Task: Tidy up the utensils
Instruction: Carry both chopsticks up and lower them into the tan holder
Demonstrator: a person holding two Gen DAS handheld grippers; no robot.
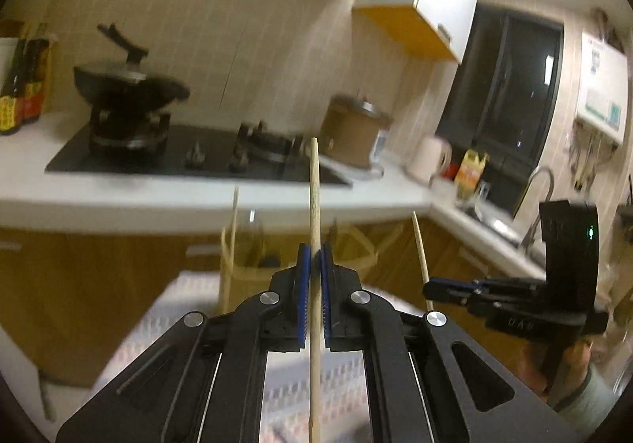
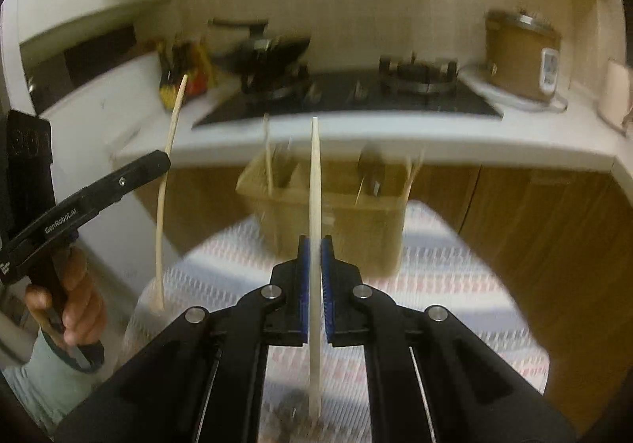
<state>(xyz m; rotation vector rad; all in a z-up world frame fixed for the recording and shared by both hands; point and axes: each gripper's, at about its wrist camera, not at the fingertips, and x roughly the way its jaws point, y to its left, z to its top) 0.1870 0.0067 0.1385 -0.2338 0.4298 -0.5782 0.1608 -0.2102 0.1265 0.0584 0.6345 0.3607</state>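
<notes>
Above the table (image 2: 455, 284), two gripped chopsticks (image 1: 315, 205)

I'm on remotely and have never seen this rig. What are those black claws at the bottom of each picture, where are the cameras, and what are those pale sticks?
There is no robot arm: a person holds a two-finger gripper in each hand, each carrying a fisheye camera looking along its fingers. One picture is from the left gripper, the other from the right gripper. Each is shut on one wooden chopstick: the left chopstick and the right chopstick, both roughly upright. Each view also catches the other gripper at its edge. Ahead, on a table with a patterned cloth, stands a tan utensil holder already holding some utensils. Behind is a kitchen counter with a stove.
</notes>
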